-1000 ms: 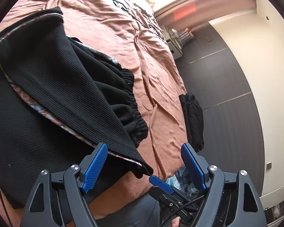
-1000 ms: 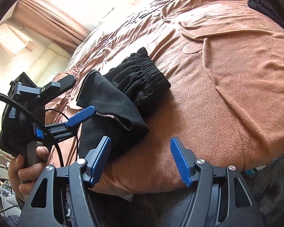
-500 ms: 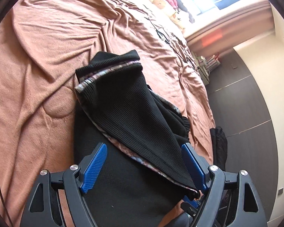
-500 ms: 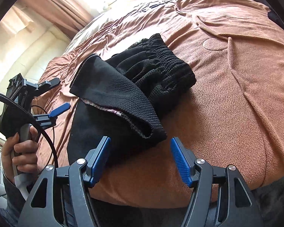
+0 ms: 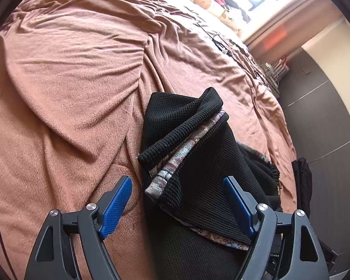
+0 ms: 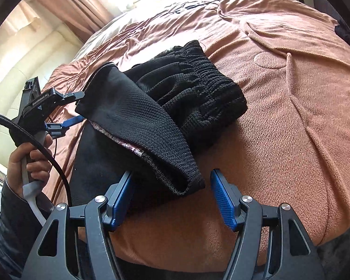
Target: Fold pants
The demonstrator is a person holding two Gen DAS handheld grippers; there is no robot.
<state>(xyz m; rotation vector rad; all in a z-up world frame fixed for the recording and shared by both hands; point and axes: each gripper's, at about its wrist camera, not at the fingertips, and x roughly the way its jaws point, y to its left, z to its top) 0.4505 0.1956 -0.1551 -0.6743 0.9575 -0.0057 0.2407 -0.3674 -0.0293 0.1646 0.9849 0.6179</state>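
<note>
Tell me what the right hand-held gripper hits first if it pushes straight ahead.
Likely the near folded corner of the black pants: it lies between the open fingers of the right hand-held gripper, just ahead. Height above the fabric is unclear.

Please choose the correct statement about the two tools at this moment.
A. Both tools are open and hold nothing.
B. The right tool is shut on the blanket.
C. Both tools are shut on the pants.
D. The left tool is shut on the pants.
A: the left tool and the right tool both show their blue pads wide apart, with the black pants lying loose on the brown blanket.
</note>
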